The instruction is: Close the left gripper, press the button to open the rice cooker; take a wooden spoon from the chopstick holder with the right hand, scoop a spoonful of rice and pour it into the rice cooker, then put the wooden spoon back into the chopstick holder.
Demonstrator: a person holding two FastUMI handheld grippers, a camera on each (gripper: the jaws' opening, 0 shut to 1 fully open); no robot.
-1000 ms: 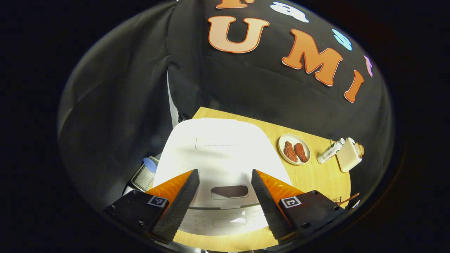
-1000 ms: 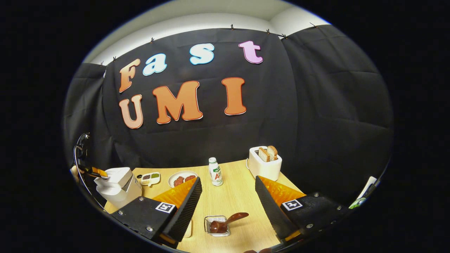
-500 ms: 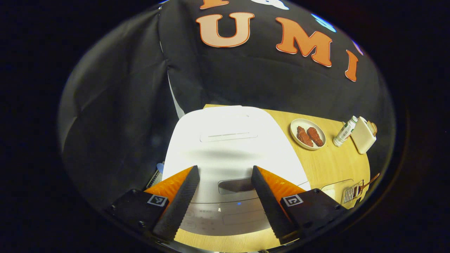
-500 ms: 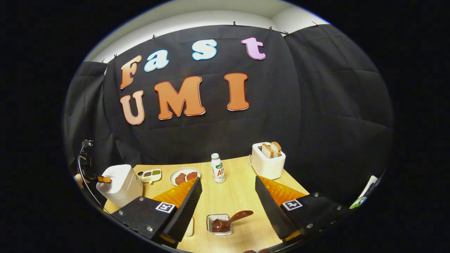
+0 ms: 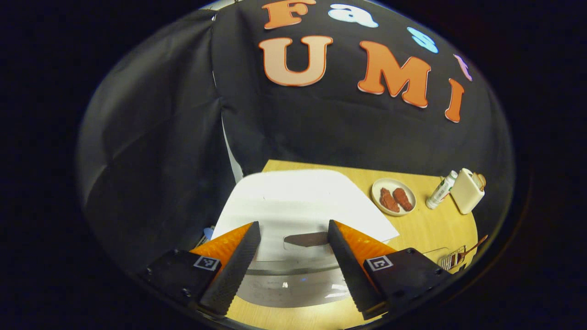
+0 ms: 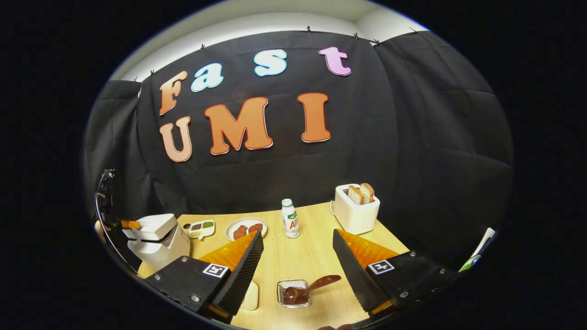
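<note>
Facing the wooden table (image 6: 293, 256) inside black cloth walls, I see bare boards mid-table. The rice cooker (image 6: 156, 240) sits at its left edge. I hold both the left gripper (image 5: 293, 238) and the right gripper (image 6: 298, 250) wide apart, gripping nothing.

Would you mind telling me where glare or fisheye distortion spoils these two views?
Left gripper view: the rice cooker lid is blown out to featureless white. Right gripper view: even light, the toaster and bottle crisp; the table's far edge bows.

rice cooker (image 5: 298, 197): glossy white plastic | table (image 6: 298, 261): matt wood | holder (image 6: 293, 293): wire metal
</note>
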